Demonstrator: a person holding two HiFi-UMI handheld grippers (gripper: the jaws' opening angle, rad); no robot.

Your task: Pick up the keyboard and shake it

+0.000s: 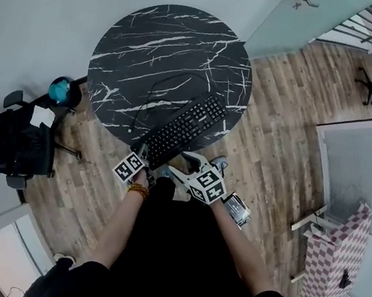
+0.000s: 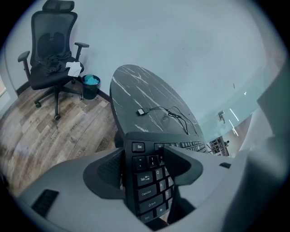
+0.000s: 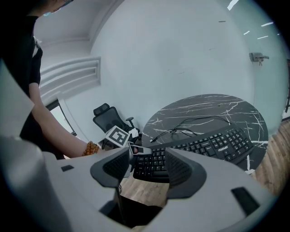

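A black keyboard (image 1: 185, 129) lies on the near edge of the round black marble table (image 1: 167, 45), its cable (image 1: 175, 84) looped on the tabletop behind it. My left gripper (image 1: 142, 153) is at the keyboard's left end. In the left gripper view that end (image 2: 147, 181) stands between the open jaws of the left gripper (image 2: 145, 168), with a slight gap at the left pad. My right gripper (image 1: 178, 164) hovers off the table's near edge, open and holding nothing. In the right gripper view, the keyboard (image 3: 204, 147) lies beyond the right gripper (image 3: 147, 165).
A black office chair (image 1: 7, 142) and a small bin with a blue liner (image 1: 60, 89) stand left of the table. A pink checkered box (image 1: 335, 260) is at the right. Wooden floor surrounds the table; a wall is behind it.
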